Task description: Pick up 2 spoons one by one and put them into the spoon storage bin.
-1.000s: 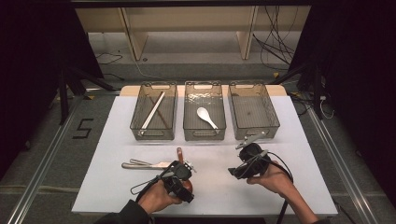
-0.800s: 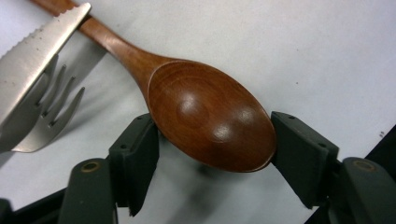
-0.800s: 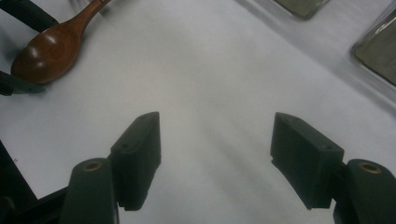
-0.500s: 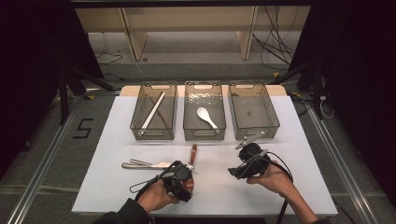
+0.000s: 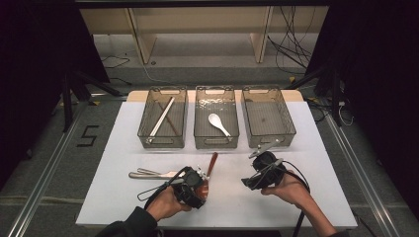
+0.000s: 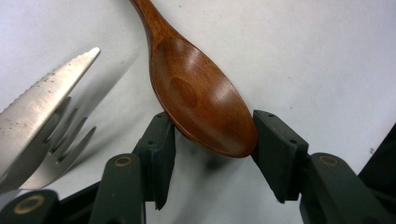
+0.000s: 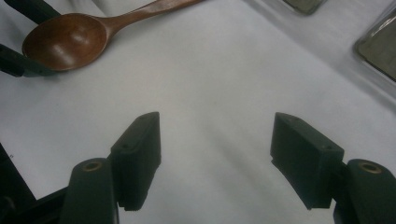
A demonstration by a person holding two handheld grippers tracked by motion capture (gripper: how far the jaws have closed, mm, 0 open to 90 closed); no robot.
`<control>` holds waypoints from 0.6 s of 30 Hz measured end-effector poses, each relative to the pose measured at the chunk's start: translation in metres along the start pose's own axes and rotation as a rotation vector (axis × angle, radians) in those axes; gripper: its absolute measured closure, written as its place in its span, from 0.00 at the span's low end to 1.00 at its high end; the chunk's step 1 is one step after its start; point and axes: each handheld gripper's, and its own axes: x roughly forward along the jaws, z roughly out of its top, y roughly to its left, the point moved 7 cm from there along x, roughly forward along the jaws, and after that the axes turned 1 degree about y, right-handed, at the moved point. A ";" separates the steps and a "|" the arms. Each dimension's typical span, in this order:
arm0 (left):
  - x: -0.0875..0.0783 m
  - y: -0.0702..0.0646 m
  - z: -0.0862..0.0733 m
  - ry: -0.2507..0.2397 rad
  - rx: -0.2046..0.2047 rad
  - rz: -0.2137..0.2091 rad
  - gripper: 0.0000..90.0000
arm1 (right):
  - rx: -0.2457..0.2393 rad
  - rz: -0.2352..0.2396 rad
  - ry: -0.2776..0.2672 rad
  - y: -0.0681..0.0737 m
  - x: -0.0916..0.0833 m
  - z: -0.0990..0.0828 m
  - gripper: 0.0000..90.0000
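my left gripper (image 6: 212, 140) jaws just closing, both pads against the wooden spoon (image 6: 201, 100) bowl, frame centre; right gripper (image 7: 215, 158) wide open, empty, spoon upper left

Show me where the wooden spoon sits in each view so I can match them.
High view: wooden spoon low centre, bowl at the left gripper.
Left gripper view: spoon centre, bowl between the jaws, both pads touching it.
Right gripper view: spoon top left.
Shared landmark: the white table under it.
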 end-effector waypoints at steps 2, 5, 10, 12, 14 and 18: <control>-0.001 0.001 0.001 -0.014 -0.018 -0.009 0.54 | 0.000 -0.001 0.000 0.000 0.000 0.000 0.38; 0.000 0.000 0.002 -0.014 -0.028 -0.010 0.52 | -0.001 -0.003 0.000 0.000 0.000 0.000 0.38; 0.001 0.000 0.004 -0.011 -0.048 -0.032 0.46 | 0.000 -0.003 0.001 -0.001 0.000 0.000 0.38; 0.001 0.000 0.005 -0.010 -0.057 -0.040 0.43 | 0.001 -0.003 0.002 -0.001 0.000 0.000 0.38; 0.001 0.001 0.006 -0.016 -0.070 -0.036 0.41 | 0.002 -0.001 0.002 0.000 0.000 0.000 0.38; 0.003 0.002 0.010 -0.027 -0.073 -0.026 0.42 | 0.000 -0.002 0.002 0.000 0.000 0.000 0.38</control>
